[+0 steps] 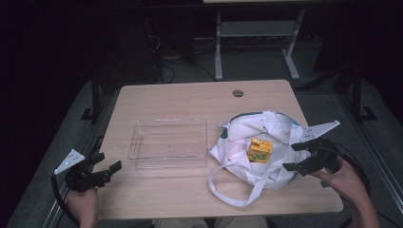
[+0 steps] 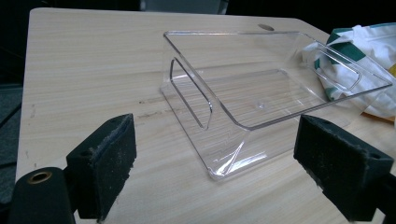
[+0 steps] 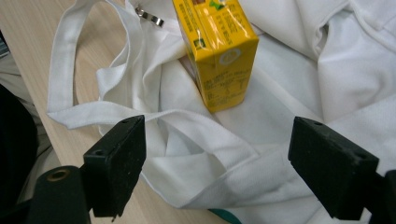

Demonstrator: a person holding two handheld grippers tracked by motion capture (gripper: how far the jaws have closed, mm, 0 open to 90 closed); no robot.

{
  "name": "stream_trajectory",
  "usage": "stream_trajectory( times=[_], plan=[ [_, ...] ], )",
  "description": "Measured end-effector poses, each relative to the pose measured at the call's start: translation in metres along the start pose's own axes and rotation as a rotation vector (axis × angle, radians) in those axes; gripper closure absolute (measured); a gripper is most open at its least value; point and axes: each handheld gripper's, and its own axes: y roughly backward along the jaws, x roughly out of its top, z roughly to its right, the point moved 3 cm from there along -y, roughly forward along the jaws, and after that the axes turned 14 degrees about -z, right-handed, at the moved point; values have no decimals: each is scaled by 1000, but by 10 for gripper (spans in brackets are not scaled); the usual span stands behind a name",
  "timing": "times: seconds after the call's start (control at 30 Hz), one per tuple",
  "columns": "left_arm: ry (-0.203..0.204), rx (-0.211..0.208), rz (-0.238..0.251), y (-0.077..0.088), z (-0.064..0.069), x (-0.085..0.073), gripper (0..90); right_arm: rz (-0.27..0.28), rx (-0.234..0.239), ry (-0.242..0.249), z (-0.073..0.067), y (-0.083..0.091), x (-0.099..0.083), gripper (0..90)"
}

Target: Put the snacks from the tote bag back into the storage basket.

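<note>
Wooden table, bare at back; yellow carton lies on white bag near right edge. Right gripper spread just beside it; left gripper spread near clear tray.

I work in a lab or office-type room. My light wooden table, at the centre of the frame, has a round cable port near its far edge. Beyond it, at upper centre, stand the white metal legs of a second desk, with loose cables on grey carpet.
</note>
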Motion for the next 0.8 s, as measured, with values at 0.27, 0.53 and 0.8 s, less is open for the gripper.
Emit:
stream_trajectory(
  times=[0.27, 0.53, 0.8],
  plan=[
    [9, -4, 11, -1, 0, 0, 125, -20, -3, 36, -1, 6, 19, 187],
    [13, -5, 14, 0, 0, 0, 125, -60, -13, 90, -1, 4, 41, 191],
    [18, -6, 16, 0, -1, 0, 124, -98, -24, 148, -4, 0, 62, 198]
  ],
)
